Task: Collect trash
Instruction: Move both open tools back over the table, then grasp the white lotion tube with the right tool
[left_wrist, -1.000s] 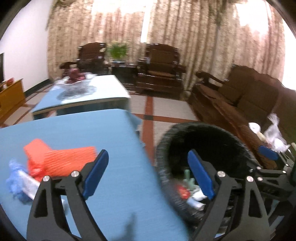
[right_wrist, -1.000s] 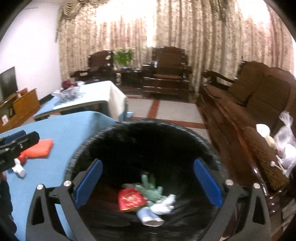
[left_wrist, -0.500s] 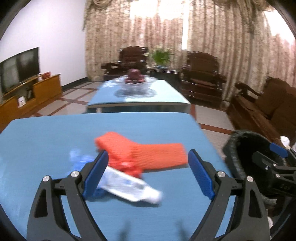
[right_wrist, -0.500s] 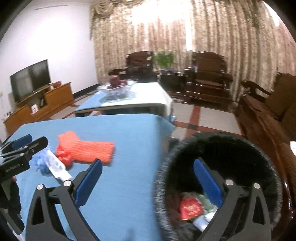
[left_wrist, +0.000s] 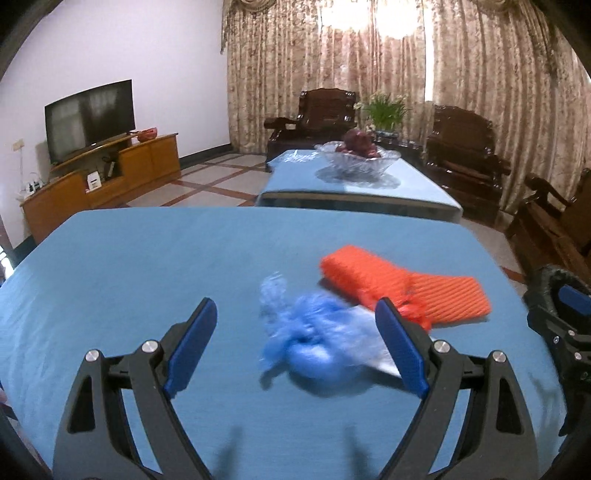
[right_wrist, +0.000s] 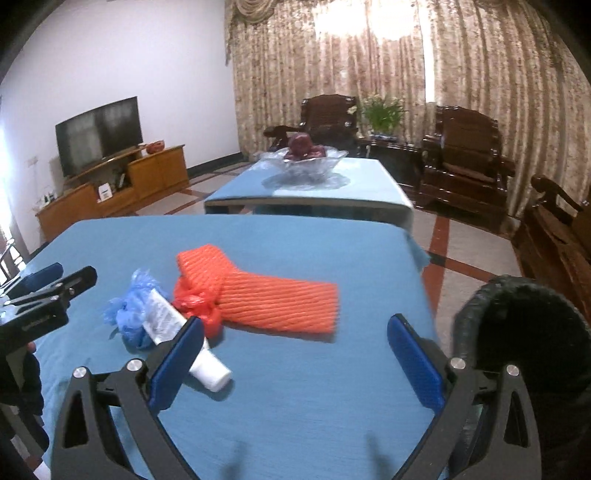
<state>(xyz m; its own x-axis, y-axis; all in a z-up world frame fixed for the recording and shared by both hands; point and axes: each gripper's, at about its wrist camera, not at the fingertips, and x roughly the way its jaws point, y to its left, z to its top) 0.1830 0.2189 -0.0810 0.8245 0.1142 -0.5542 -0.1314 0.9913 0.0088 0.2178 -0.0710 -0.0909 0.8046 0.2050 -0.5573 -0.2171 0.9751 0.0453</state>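
Note:
On the blue table (left_wrist: 129, 266) lie a crumpled blue plastic bag (left_wrist: 310, 332), a white tube (right_wrist: 173, 328), a small red bag (right_wrist: 195, 302) and an orange foam net (right_wrist: 266, 295). My left gripper (left_wrist: 295, 347) is open and empty, its jaws on either side of the blue bag, just short of it. My right gripper (right_wrist: 295, 358) is open and empty over the table, in front of the orange net (left_wrist: 406, 288). The black trash bin (right_wrist: 524, 332) stands off the table's right edge. The left gripper also shows in the right wrist view (right_wrist: 44, 291).
A second blue table (right_wrist: 314, 184) with a glass fruit bowl (right_wrist: 306, 158) stands behind. Dark wooden armchairs (right_wrist: 461, 162) and a sofa (left_wrist: 554, 225) line the back and right. A TV (left_wrist: 88, 114) sits on a wooden cabinet (left_wrist: 99, 184) at the left.
Both grippers have swung left, away from the bin and over the table. The left gripper now frames the blue bag; the right now faces the orange net.

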